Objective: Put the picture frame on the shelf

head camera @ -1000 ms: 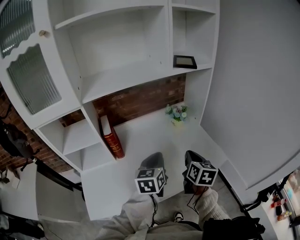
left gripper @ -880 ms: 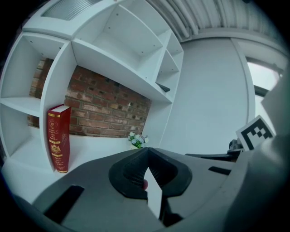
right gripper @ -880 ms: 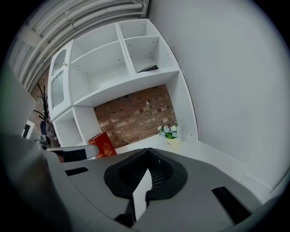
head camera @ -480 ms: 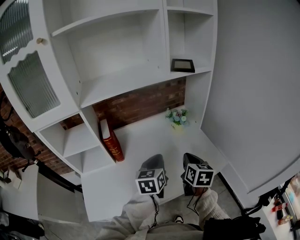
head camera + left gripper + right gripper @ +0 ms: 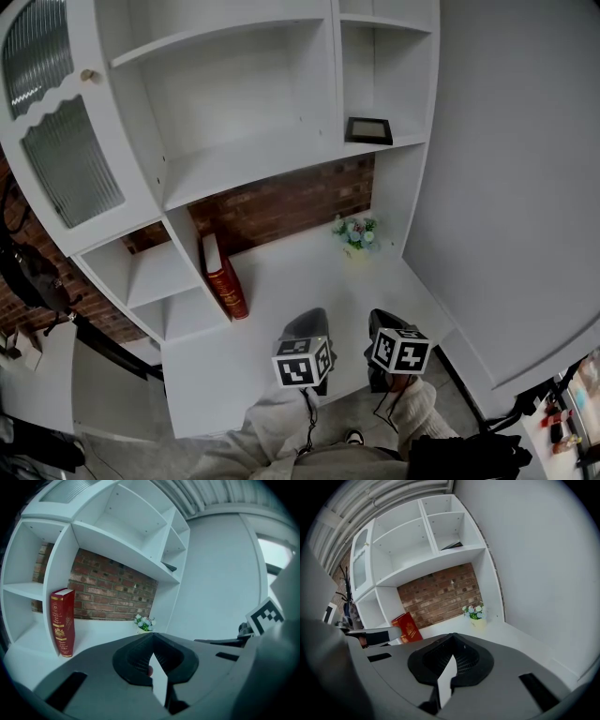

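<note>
Frame shelved, grippers idle.
Head view: found frame (image 5: 367,129) on far right shelf (image 5: 412,142), left gripper (image 5: 307,328) and right gripper (image 5: 382,324) low, near. Left gripper view: pinched together, empty. Right gripper view: likewise. Best kept clear of frame.

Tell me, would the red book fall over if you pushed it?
Probably, sideways: the book stands tall and thin, with the divider beside it on just one side. It looks stiff and hardbacked, so it likely wouldn't flop.
</note>
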